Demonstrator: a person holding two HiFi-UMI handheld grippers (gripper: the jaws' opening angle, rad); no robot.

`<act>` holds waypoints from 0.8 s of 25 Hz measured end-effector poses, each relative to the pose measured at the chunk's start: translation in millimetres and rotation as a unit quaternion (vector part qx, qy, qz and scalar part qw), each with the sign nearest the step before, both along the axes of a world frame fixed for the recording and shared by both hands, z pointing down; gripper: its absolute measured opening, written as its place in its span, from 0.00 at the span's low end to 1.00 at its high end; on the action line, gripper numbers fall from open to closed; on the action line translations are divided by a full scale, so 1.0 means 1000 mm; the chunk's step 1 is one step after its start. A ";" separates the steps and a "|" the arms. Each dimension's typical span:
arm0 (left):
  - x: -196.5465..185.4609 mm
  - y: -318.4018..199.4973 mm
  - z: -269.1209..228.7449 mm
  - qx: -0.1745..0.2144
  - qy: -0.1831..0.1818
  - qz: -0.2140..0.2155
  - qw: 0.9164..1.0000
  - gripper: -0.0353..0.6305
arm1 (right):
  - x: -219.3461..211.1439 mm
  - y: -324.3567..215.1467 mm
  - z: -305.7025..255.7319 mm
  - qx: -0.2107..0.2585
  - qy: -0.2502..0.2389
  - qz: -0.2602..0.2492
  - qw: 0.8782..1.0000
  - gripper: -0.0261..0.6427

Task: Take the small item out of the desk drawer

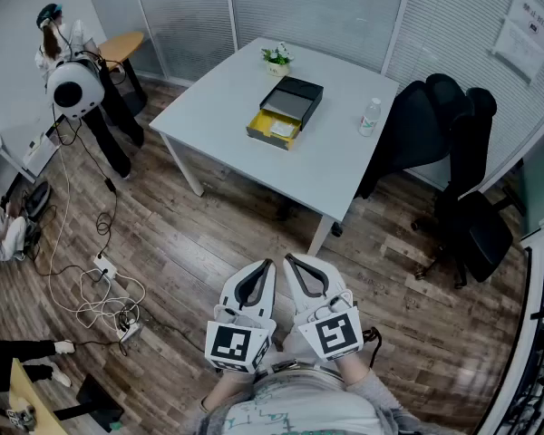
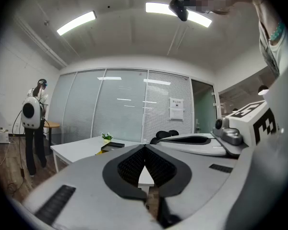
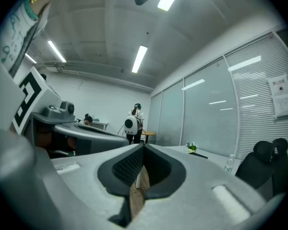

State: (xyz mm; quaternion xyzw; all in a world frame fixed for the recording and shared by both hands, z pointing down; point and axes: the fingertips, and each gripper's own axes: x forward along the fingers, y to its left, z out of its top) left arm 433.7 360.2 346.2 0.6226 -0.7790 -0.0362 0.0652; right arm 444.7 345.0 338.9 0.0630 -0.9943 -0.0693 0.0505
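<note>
2 grippers, bottom centre: left gripper [image 1: 267, 265] & right gripper [image 1: 290, 259], both pressed together, empty. 1 table [image 1: 227, 107] upper centre w/ 1 yellow drawer [image 1: 274, 130] pulled open nr front edge, contents too small to tell; 1 bottle [image 1: 370, 117], 1 plant [image 1: 276, 58]. 2 chairs [image 1: 417, 134] crowding right edge. Wood floor [image 1: 208, 243] betw. grippers & table; cables [image 1: 104, 297] lower left.

1. Open wooden floor [image 1: 254, 243] lies between me and the white table [image 1: 344, 152].
2. Black office chairs [image 1: 453, 152] crowd the table's right side.
3. Cables [image 1: 109, 311] sprawl across the floor at my left.
4. On top, a potted plant [image 1: 276, 57] and water bottle [image 1: 370, 116] flank the drawer box [image 1: 286, 111], each standing apart from it.
5. A person [image 1: 100, 116] stands well off, far left.
</note>
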 end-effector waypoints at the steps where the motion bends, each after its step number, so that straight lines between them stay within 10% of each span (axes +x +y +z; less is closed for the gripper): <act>1: 0.004 0.000 0.000 0.000 -0.001 -0.001 1.000 0.05 | 0.004 0.002 -0.001 -0.002 -0.005 -0.005 1.000 0.04; 20: 0.026 -0.015 0.020 -0.005 0.015 -0.015 1.000 0.05 | 0.022 -0.018 0.010 -0.007 -0.010 -0.036 0.999 0.04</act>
